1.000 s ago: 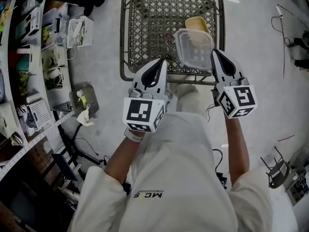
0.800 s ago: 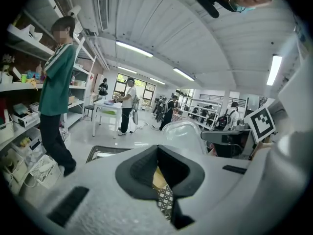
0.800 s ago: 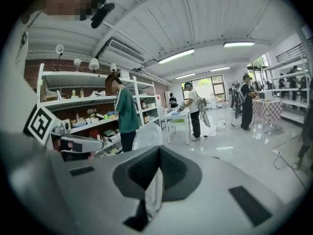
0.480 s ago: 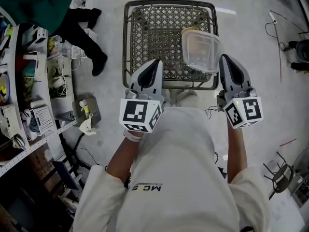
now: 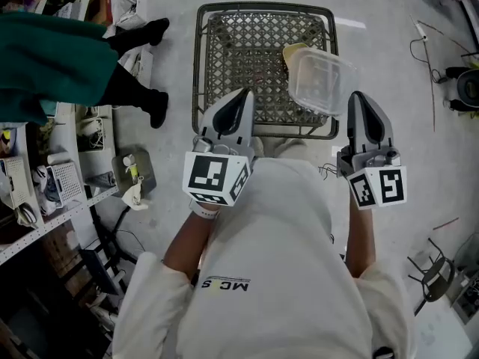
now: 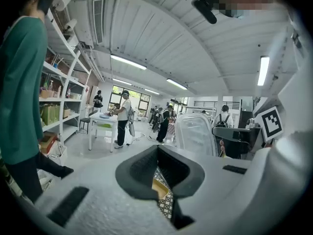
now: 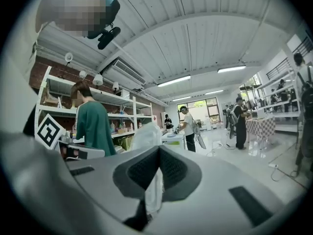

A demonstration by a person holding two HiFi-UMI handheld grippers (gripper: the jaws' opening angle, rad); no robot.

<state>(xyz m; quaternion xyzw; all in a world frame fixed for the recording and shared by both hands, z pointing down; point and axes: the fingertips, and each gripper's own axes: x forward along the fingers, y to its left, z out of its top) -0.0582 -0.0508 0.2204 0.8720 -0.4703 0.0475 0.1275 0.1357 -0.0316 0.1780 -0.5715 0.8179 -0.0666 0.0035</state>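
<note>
Clear plastic container (image 5: 320,81), seemingly light, flexible and slick, hangs over the wire basket (image 5: 239,43) in the head view; the right gripper (image 7: 156,155), in its own view, pinches the stiffer rim, likely the safest hold, while the left gripper (image 6: 157,153), in its view, is pressed together on nothing.

Wicker table (image 5: 232,51) carries a yellow tub (image 5: 293,51).
</note>
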